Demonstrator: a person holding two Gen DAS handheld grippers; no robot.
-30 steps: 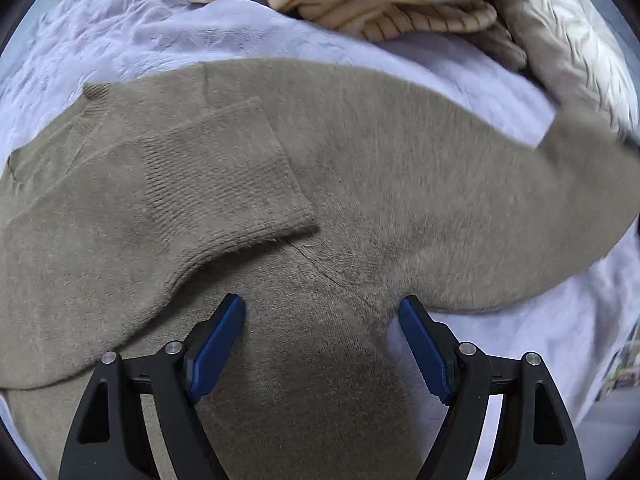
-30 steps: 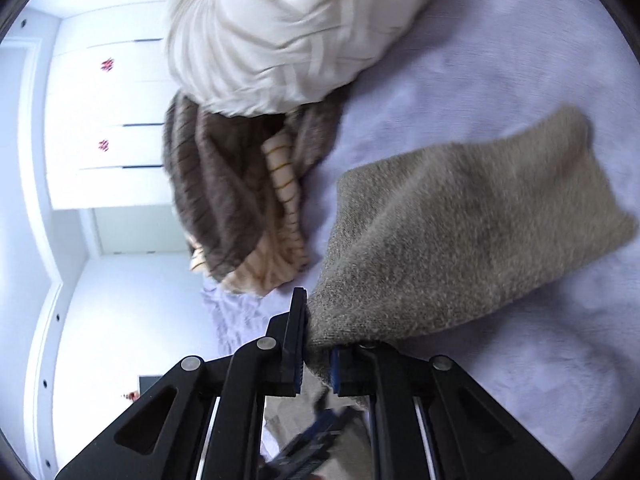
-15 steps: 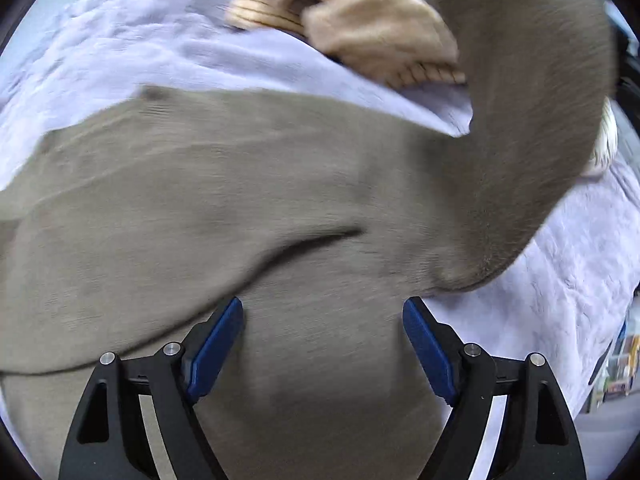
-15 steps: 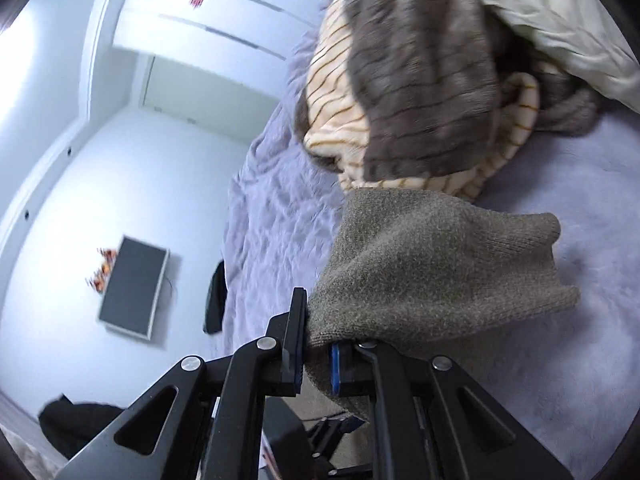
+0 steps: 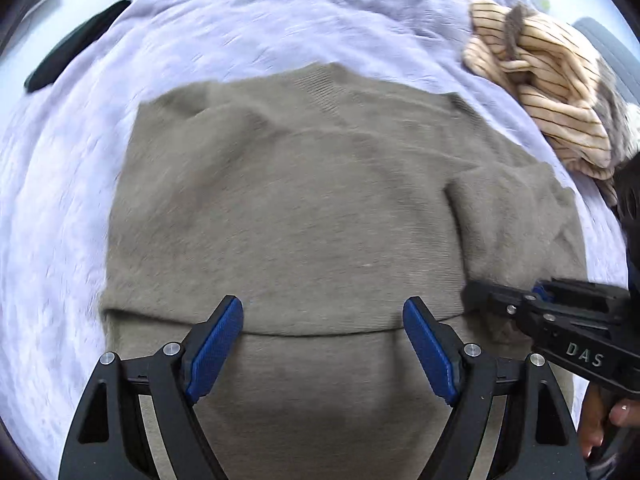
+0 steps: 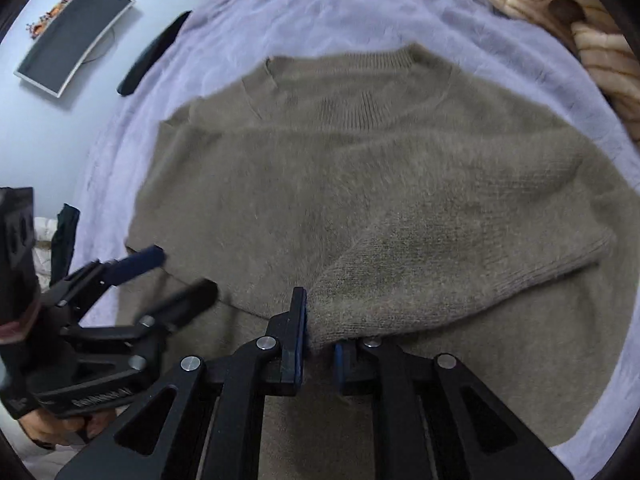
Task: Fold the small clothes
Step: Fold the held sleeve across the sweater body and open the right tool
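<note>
Pinching the cuff of the sweater's [image 6: 360,184] right sleeve [image 6: 460,264], the right gripper [image 6: 320,344] has jaws nearly closed on the knit, just easing apart. Left gripper [image 5: 323,344] hangs wide open over the hem, empty. Sweater lies flat on the lilac blanket [image 5: 240,28], both sleeves folded across. Only the right view shows the monitor [image 6: 74,36]; the left view shows more of the striped clothes pile [image 5: 548,92] beyond.
</note>
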